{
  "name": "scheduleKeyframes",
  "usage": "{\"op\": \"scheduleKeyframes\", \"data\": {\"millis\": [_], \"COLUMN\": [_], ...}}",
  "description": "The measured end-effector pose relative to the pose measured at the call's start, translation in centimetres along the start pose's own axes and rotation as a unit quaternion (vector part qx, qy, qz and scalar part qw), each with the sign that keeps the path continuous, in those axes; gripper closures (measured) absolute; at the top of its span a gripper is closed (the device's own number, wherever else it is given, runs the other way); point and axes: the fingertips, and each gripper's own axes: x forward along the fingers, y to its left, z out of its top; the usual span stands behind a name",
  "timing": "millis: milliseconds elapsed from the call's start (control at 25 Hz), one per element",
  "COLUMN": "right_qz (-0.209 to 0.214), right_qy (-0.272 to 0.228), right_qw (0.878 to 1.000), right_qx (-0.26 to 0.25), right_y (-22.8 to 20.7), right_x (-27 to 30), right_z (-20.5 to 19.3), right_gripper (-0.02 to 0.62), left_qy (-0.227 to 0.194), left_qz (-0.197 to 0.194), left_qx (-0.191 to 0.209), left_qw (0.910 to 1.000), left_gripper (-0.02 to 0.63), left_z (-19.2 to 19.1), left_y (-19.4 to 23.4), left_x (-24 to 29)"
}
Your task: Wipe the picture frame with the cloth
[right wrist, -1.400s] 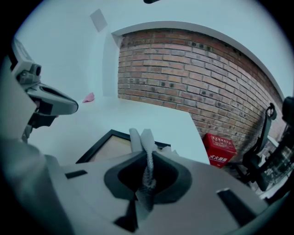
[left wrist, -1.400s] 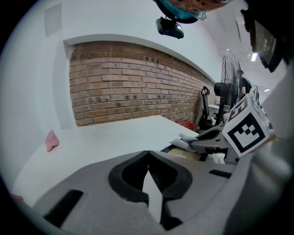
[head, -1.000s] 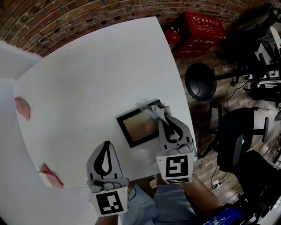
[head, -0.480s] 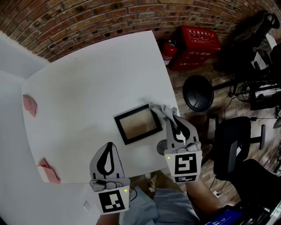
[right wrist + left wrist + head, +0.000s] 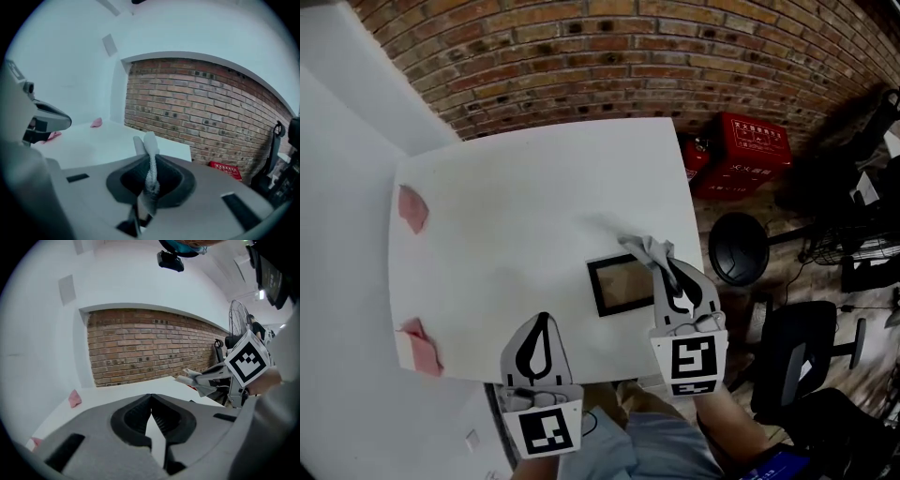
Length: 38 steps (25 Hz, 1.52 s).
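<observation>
A small dark picture frame (image 5: 623,285) lies flat on the white table (image 5: 516,216), near its front right corner. My right gripper (image 5: 667,266) hovers over the frame's right edge, shut on a grey cloth (image 5: 644,249) that sticks out past the jaw tips above the frame's far right corner. In the right gripper view the cloth (image 5: 150,161) stands pinched between the jaws. My left gripper (image 5: 542,321) is at the table's front edge, left of the frame, jaws shut with nothing in them. In the left gripper view (image 5: 151,397) the cloth (image 5: 190,377) shows at the right.
Two pink items (image 5: 412,207) (image 5: 420,346) sit along the table's left edge. A brick wall (image 5: 609,56) runs behind. On the floor to the right are a red box (image 5: 748,148), a round black stool (image 5: 739,248) and a black office chair (image 5: 797,356).
The head view has swung, so the table and frame look smaller and farther. My right gripper still holds the cloth by the frame's far right corner. The left gripper stays at the front edge.
</observation>
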Motion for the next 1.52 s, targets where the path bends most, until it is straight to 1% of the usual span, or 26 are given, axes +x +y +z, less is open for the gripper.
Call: {"op": "scheduleKeyframes", "data": {"millis": [160,280,440,680,880,1040,1520], "right_qz": [0.030,0.050,0.069,0.084,0.089,0.089,0.073], "right_qy": [-0.005,0.003,0.025,0.055,0.075,0.093,0.100], "right_qw": [0.999,0.999,0.997,0.994,0.992,0.990,0.991], "right_qx": [-0.010,-0.016,-0.024,-0.037,-0.046,-0.048,-0.049], "right_y": [2.9,4.8,7.2,9.6,10.8,11.3,9.8], "right_x": [1.9,3.3,5.0,6.9,7.8,8.3,8.3], "right_z": [1.4,1.4,0.0,-2.5,-4.5,-5.7,-6.9], "right_gripper": [0.565,0.565,0.565,0.565,0.565,0.564,0.565], "left_qy": [0.005,0.013,0.031,0.057,0.083,0.092,0.097], "left_qz": [0.022,0.029,0.030,0.025,0.022,0.016,-0.002], "left_qx": [-0.007,-0.015,-0.031,-0.046,-0.058,-0.059,-0.047], "left_qw": [0.9997,0.9994,0.9986,0.9970,0.9947,0.9939,0.9942], "left_gripper": [0.597,0.597,0.597,0.597,0.597,0.597,0.597], "left_z": [-0.4,-1.0,-2.8,-5.8,-8.1,-9.5,-9.8], "left_y": [2.7,4.1,5.3,6.6,7.2,7.4,6.5], "left_x": [-0.4,-0.1,0.5,1.6,2.1,2.6,3.5]}}
